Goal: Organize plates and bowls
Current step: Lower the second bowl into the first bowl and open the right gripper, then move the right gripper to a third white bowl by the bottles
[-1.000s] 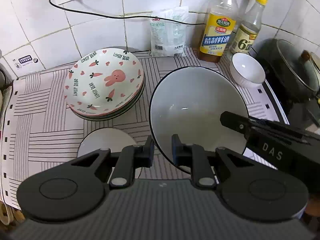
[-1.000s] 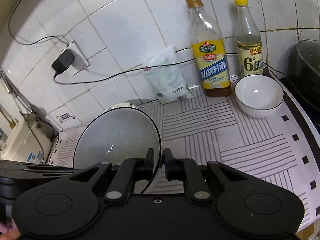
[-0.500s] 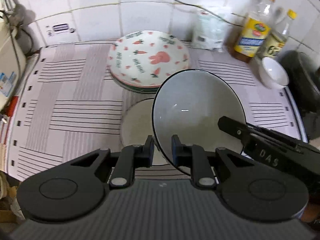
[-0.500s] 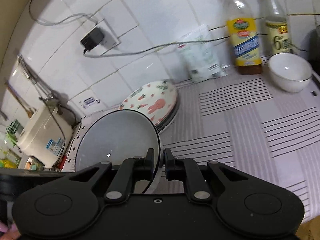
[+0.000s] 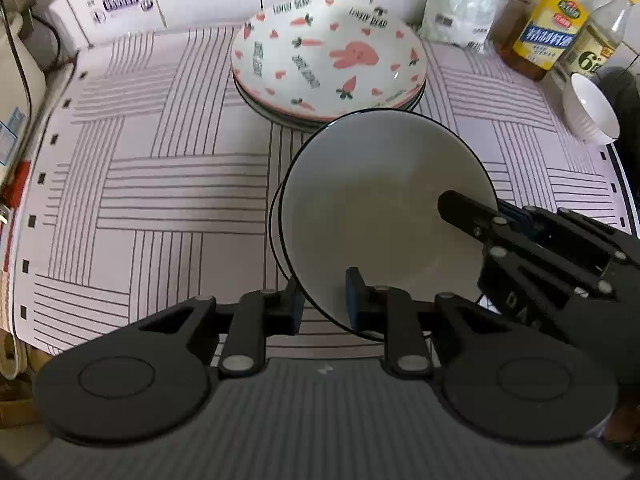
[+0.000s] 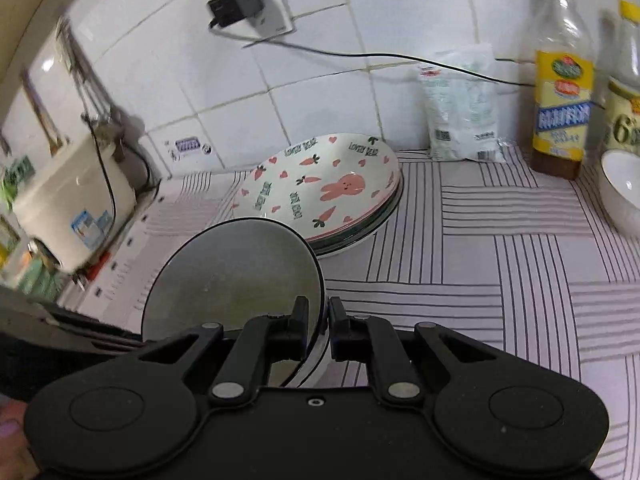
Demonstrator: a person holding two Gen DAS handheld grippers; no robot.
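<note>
A grey bowl with a black rim rests in a second like bowl whose rim shows just beneath it. My left gripper has its jaws apart, one on each side of the near rim. My right gripper is shut on the bowl's right rim; it also shows in the left wrist view. A stack of rabbit-and-carrot plates sits behind the bowls, also seen in the right wrist view. A small white bowl stands at the far right.
A striped mat covers the counter. Two sauce bottles and a plastic bag stand against the tiled wall. A rice cooker is at the left. A dark pot is at the right edge.
The grey bowl has come down into the second bowl that lay on the mat. My left gripper has opened and let go of the rim. Both grippers moved leftwards.
</note>
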